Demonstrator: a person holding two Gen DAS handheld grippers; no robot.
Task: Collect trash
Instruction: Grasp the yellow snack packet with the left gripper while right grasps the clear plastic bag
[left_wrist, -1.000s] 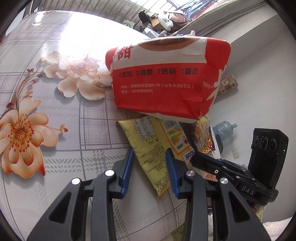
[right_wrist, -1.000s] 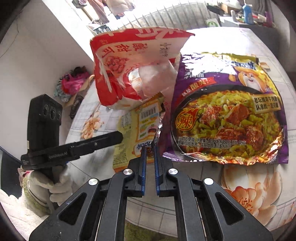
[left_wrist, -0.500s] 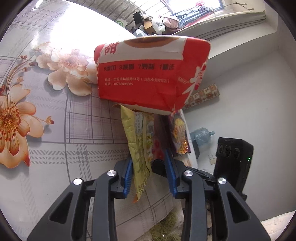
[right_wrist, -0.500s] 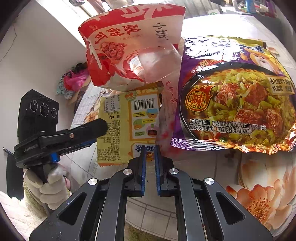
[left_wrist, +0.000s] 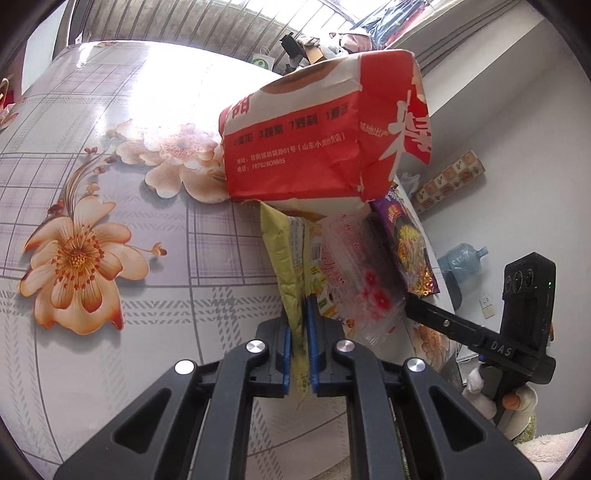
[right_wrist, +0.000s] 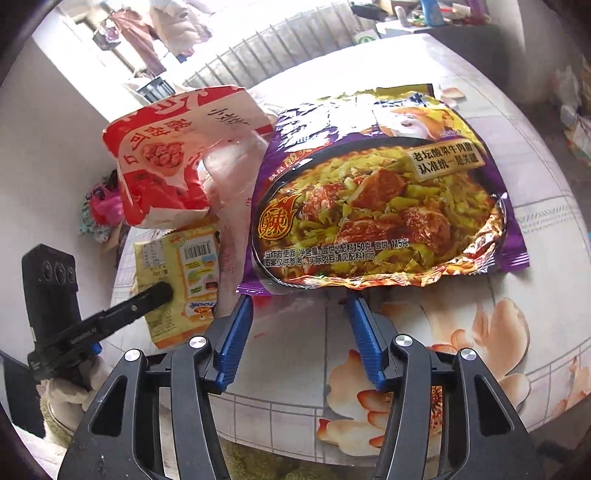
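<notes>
Trash is bunched at the near edge of the flowered surface (left_wrist: 110, 206): a yellow snack wrapper (left_wrist: 291, 258), a clear plastic film (left_wrist: 354, 266), a red paper bag (left_wrist: 325, 140) above them, and a purple noodle packet (right_wrist: 373, 206) lying beside them.

We have the left gripper (left_wrist: 300, 347) with its jaws having just closed, pinched narrow on the lower edge of the yellow snack wrapper, which stands up on edge between the blue pads. The hold is only on a thin strip near the wrapper's end, so we judge that a quick pull could slide it out. The red paper bag appears to rest on the wrapper's top, and lifting may tip it over or drag the film off the edge.

Our right gripper (right_wrist: 301, 325) has just been opening its jaws; they stand wide, with nothing between them, just short of the purple noodle packet's near edge. That packet is flat, glossy and crinkled, so we think the pads could skate over it or push it away instead of catching the rim.
</notes>
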